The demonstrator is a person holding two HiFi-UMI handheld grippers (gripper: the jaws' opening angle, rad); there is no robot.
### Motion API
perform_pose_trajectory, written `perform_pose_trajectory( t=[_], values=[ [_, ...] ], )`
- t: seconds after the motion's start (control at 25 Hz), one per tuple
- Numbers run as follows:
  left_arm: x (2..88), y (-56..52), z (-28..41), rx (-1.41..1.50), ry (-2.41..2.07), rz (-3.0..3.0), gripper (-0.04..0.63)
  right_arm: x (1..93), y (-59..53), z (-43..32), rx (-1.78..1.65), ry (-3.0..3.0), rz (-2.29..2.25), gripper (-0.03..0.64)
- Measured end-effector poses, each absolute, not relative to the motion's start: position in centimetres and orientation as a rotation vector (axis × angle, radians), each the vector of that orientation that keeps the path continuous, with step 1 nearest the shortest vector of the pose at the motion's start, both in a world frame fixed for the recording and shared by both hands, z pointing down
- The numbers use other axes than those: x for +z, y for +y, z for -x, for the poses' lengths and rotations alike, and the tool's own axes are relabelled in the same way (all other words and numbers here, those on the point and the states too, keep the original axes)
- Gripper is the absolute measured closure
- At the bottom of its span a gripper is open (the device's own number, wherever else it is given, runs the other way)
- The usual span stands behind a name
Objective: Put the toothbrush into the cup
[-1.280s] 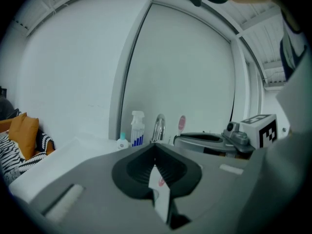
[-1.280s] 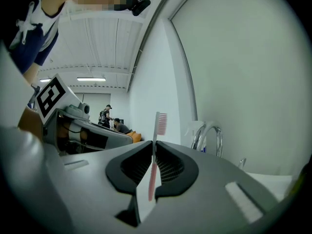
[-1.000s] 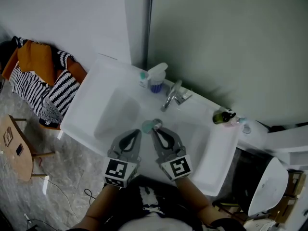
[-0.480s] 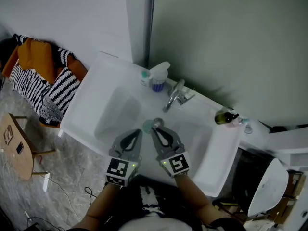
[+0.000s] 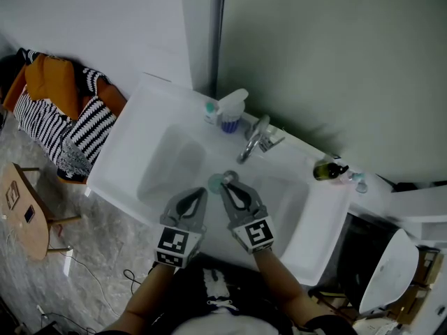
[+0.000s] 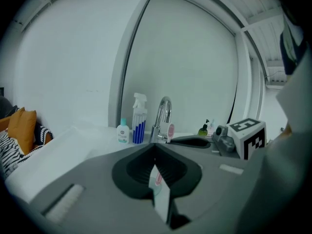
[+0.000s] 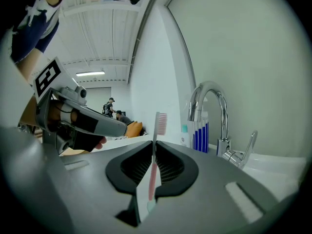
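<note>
While your right gripper [image 5: 225, 187] hangs over the sink [image 5: 133, 132], its jaws are clamped on the toothbrush [image 7: 153, 167]. They pinch the pink handle partway along, so the bristles stand upright above the jaws and the pale end points down below them. Your left gripper [image 5: 203, 191] sits just beside the right one, and the two sets of tips nearly meet. Its jaws are drawn together to a thin slit, where only a pale sliver with a pink streak shows, too small to identify. The teal cup [image 5: 216, 184] lies right at both sets of tips, in front of the faucet [image 5: 253, 139]. No view lets you tell whether the left jaws touch the cup, or whether the handle's end is inside it.
</note>
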State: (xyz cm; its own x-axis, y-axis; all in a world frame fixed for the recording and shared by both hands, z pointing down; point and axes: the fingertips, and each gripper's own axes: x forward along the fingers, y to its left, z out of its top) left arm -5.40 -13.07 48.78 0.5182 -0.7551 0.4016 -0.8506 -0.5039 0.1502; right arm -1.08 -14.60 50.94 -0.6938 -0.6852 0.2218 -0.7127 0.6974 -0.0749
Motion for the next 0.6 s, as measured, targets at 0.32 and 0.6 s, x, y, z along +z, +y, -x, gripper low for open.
perform_pose_trajectory(
  t=[0.32,0.6],
  values=[
    [49.5,-13.5,5.4,0.436,-1.331,-2.426,0.595,52.2,-15.2,1.3,0.242,-2.719,-1.111,0.592],
    [49.9,-13.6,5.5,0.441,-1.333,-2.412,0.595,53.6,-15.4,1.5,0.287,-2.708,-1.098,0.592]
  ],
)
